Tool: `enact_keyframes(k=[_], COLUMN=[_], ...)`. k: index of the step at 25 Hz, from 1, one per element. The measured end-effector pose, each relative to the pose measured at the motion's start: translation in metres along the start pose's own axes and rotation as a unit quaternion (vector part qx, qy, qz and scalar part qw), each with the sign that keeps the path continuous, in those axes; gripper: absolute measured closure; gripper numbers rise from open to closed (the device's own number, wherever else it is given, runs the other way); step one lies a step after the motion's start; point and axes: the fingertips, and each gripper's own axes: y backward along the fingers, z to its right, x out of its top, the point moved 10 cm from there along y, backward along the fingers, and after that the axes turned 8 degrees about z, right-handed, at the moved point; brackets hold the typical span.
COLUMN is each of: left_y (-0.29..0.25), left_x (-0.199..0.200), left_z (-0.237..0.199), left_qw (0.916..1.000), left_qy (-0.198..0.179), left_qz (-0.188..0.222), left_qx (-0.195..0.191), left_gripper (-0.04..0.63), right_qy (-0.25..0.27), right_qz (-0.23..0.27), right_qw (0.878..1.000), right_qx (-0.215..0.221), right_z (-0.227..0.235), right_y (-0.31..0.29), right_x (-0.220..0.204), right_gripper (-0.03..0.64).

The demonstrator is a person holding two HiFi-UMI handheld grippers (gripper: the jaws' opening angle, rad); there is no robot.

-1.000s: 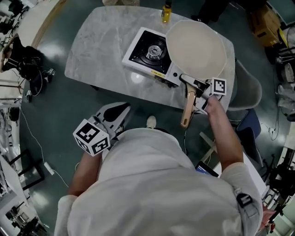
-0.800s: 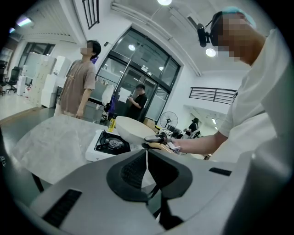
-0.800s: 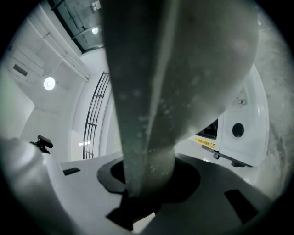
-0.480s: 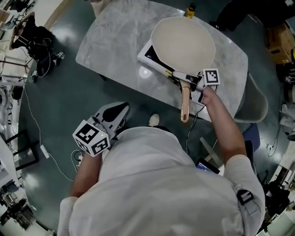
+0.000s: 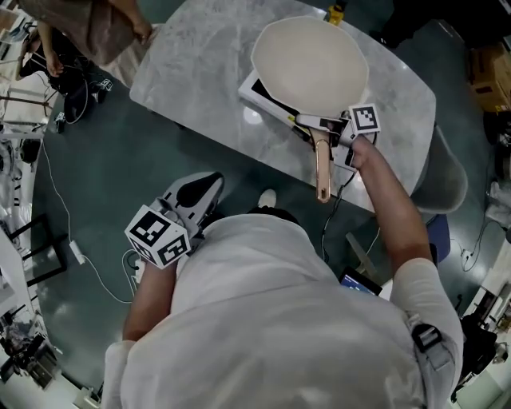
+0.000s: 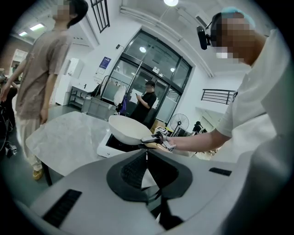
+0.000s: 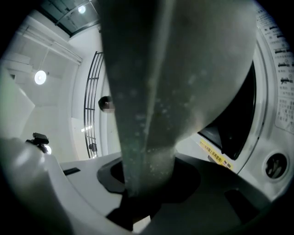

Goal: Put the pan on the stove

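Observation:
A cream frying pan (image 5: pixel 310 62) with a wooden handle (image 5: pixel 322 172) hangs over the white portable stove (image 5: pixel 257 89) on the marble table (image 5: pixel 192 56) and hides most of the burner. My right gripper (image 5: pixel 331 128) is shut on the dark neck of the handle, just behind the bowl. In the right gripper view the pan's neck (image 7: pixel 147 114) fills the gap between the jaws, with the stove's front (image 7: pixel 271 137) to the right. My left gripper (image 5: pixel 200 192) stays low by my body, away from the table, its jaws together and empty (image 6: pixel 147 158). From there the pan (image 6: pixel 131 130) shows slightly above the stove (image 6: pixel 110 146).
A yellow bottle (image 5: pixel 335 12) stands at the table's far edge behind the pan. A person in a brown shirt (image 5: pixel 96 32) stands by the table's left end. A grey chair (image 5: pixel 443 172) sits to the right. Cables lie on the floor (image 5: pixel 88 264).
The pan has moved left from beside the stove to over the burner, still gripped by my right gripper. The left gripper has stayed in place. A person has come in at the upper left.

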Motion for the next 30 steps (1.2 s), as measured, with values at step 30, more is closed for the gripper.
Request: enact_keyframes(k=[30], left_y=[-0.023], left_x=[0.005], left_z=[-0.011], left_qw=[0.9966], left_qy=[-0.007], left_qz=[-0.032], left_qx=[-0.076], left_gripper=[0.574], right_qy=[0.0], right_qz=[0.095], right_qw=[0.995], right_qx=[-0.02], right_z=[-0.002], right_y=[0.043], right_x=[-0.01], right_gripper=[0.295])
